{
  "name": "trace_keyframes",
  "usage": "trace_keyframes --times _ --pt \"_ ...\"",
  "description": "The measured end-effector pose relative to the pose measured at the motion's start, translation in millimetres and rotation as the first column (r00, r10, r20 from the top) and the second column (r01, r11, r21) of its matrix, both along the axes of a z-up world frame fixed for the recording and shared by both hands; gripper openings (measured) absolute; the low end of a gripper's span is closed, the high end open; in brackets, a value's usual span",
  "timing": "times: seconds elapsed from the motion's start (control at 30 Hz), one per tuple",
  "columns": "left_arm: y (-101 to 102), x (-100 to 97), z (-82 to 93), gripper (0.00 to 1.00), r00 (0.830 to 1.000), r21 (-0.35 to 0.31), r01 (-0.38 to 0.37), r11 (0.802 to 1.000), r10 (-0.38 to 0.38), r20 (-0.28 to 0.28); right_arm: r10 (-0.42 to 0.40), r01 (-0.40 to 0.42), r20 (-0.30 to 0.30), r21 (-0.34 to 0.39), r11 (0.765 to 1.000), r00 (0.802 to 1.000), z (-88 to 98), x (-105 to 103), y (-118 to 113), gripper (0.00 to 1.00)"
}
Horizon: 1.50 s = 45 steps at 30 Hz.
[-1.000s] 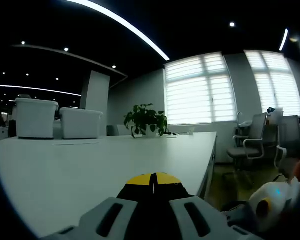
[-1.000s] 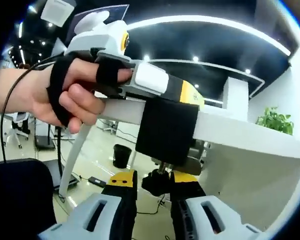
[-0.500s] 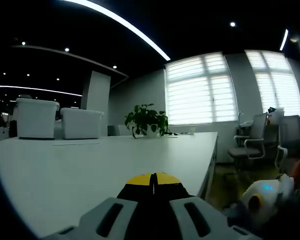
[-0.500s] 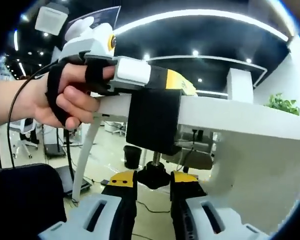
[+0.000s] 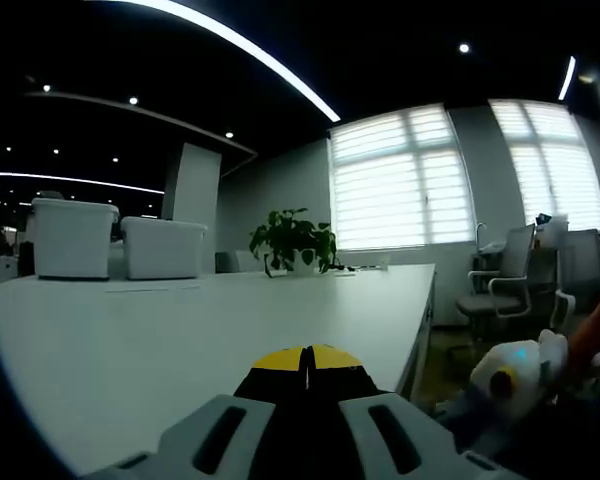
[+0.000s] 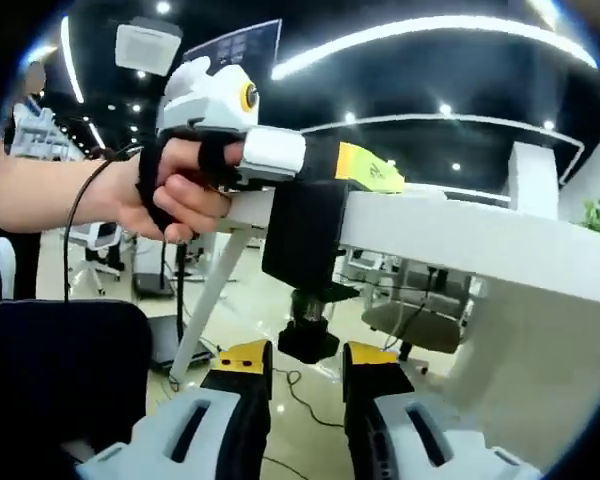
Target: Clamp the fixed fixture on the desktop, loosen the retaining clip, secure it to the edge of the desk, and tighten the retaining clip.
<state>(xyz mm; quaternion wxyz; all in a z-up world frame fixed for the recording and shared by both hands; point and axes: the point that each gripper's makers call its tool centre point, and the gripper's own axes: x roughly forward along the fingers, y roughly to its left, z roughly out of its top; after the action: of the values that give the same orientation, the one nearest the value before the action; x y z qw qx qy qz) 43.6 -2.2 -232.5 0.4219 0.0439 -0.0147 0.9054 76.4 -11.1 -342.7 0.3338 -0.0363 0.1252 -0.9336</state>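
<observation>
A black clamp fixture (image 6: pixel 300 235) sits over the edge of the white desk (image 6: pixel 480 245). Its screw hangs below and ends in a black knob (image 6: pixel 308 341). A hand holds my left gripper (image 6: pixel 370 172) on the desktop, its yellow-tipped jaws shut on the fixture's top. In the left gripper view those jaws (image 5: pixel 307 357) meet over the black fixture, with the desk (image 5: pixel 180 330) stretching ahead. My right gripper (image 6: pixel 307 358) is under the desk's edge, with the knob held between its yellow tips.
A potted plant (image 5: pixel 292 238) and two white bins (image 5: pixel 72 236) stand at the desk's far end. Office chairs (image 5: pixel 500 280) stand by the windows. Below the desk are a slanted white leg (image 6: pixel 215 300), a chair (image 6: pixel 400 320) and floor cables.
The right gripper's camera has swung around the knob, which stays between the jaws and now sits slightly higher. The left gripper and the fixture have not moved.
</observation>
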Motion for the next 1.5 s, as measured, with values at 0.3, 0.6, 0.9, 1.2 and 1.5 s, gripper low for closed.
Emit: trace_keyframes --times 0.3,0.6,0.9,1.2,1.5 --pt "1.2 3.4 1.0 0.01 1.000 -0.001 -0.001 1.000 0.001 -0.006 -0.187 0.189 0.034 -0.086 0.978 0.982 7.7 4.3 -0.6 0.30" --pt "1.8 4.1 0.1 0.01 1.000 0.000 0.001 1.000 -0.001 0.000 -0.209 0.215 0.065 -0.107 0.971 0.976 -1.2 -12.4 -13.7 0.27" --pt "-1.0 -5.6 -0.9 0.01 1.000 0.001 0.001 1.000 -0.001 0.000 -0.094 0.097 0.047 -0.087 0.991 0.994 -1.9 -15.1 -13.0 0.20" --pt "-2.1 -9.9 -2.2 0.01 1.000 0.001 0.001 1.000 -0.001 0.001 0.122 -0.121 0.021 -0.037 0.992 0.992 -4.0 -14.7 -17.6 0.20" --pt "-2.1 -9.4 -2.4 0.01 1.000 0.000 0.000 1.000 0.000 0.000 0.001 0.000 0.011 -0.025 1.000 1.000 -2.9 6.6 0.6 0.24"
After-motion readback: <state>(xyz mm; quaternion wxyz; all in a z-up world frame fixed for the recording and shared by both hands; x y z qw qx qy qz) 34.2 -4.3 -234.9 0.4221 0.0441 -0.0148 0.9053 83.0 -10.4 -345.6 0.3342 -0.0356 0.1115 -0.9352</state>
